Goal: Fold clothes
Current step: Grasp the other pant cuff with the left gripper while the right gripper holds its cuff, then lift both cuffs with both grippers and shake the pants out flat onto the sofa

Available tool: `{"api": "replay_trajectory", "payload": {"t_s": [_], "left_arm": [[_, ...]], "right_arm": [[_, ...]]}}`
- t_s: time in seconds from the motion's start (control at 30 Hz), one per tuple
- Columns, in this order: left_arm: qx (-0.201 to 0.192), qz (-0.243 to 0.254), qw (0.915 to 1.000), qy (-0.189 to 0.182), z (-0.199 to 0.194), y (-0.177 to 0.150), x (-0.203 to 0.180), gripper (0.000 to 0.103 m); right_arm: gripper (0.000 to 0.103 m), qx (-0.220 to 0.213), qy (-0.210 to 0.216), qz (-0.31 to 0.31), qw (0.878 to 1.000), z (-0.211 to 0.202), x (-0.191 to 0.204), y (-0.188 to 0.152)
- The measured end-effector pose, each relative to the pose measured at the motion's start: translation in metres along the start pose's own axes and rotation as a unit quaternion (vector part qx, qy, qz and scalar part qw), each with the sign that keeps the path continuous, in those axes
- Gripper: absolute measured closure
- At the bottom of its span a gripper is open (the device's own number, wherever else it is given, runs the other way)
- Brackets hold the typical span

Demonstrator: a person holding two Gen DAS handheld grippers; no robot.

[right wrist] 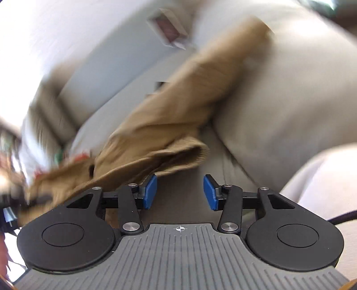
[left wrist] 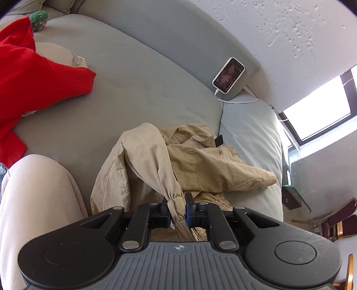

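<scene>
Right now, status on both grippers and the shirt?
Left gripper shut on tan shirt sleeve. Right gripper open, empty, beside cuff. Red garment on sofa, clear.

One tan garment (left wrist: 194,160), crumpled on the sofa (left wrist: 133,93). One red garment (left wrist: 33,78) at left. One green patterned ball-like item (left wrist: 39,17), far corner, type unclear. One phone (left wrist: 228,75), one white cable (left wrist: 241,101) plugged into it. Two sofa seat cushions in the left wrist view. Two grippers: left gripper (left wrist: 178,208), right gripper (right wrist: 180,191), each with two blue pads (right wrist: 150,191). One window (left wrist: 321,116). Right wrist view blurred; same tan garment there, no extra count.
</scene>
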State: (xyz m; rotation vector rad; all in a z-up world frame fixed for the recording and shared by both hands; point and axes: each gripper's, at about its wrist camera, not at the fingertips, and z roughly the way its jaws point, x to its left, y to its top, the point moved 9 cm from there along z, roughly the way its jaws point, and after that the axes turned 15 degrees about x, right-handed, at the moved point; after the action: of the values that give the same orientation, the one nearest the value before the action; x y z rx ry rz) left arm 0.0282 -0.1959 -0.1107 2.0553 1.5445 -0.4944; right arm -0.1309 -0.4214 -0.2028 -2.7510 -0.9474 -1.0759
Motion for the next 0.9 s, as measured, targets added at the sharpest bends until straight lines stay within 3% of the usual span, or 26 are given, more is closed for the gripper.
{"api": "replay_trajectory", "payload": {"t_s": [0.1,0.17,0.43,0.5,0.57,0.67,0.83,0.9], "left_arm": [[0.002,-0.008,0.9999,-0.006,-0.001,-0.001,0.004,0.093],[0.009,-0.002,0.9999,-0.006,0.001,-0.007,0.003,0.093],[0.008,-0.005,0.9999,-0.013,0.000,-0.011,0.008,0.093],[0.008,-0.012,0.9997,-0.019,-0.001,-0.010,0.010,0.093],[0.009,-0.012,0.9997,-0.020,0.000,-0.010,0.010,0.093],[0.010,-0.008,0.9997,-0.019,0.001,-0.009,0.008,0.093],[0.008,-0.007,0.9998,-0.015,0.002,-0.009,0.007,0.093],[0.003,-0.007,0.9994,-0.032,-0.003,-0.002,0.002,0.093]], "right_arm": [[0.053,0.012,0.085,0.123,0.989,0.007,-0.024,0.007],[0.053,0.018,0.111,0.165,0.980,0.010,-0.029,0.008],[0.050,0.054,0.122,0.216,0.967,0.010,-0.022,0.008],[0.032,0.057,0.125,0.228,0.964,0.005,-0.021,0.000],[0.020,0.046,0.118,0.232,0.964,0.000,-0.020,-0.004],[0.020,0.035,0.106,0.231,0.967,0.008,-0.020,0.004],[0.029,0.030,0.143,0.273,0.951,0.039,-0.024,0.025],[0.048,0.034,0.131,0.277,0.951,0.051,-0.025,0.029]]}}
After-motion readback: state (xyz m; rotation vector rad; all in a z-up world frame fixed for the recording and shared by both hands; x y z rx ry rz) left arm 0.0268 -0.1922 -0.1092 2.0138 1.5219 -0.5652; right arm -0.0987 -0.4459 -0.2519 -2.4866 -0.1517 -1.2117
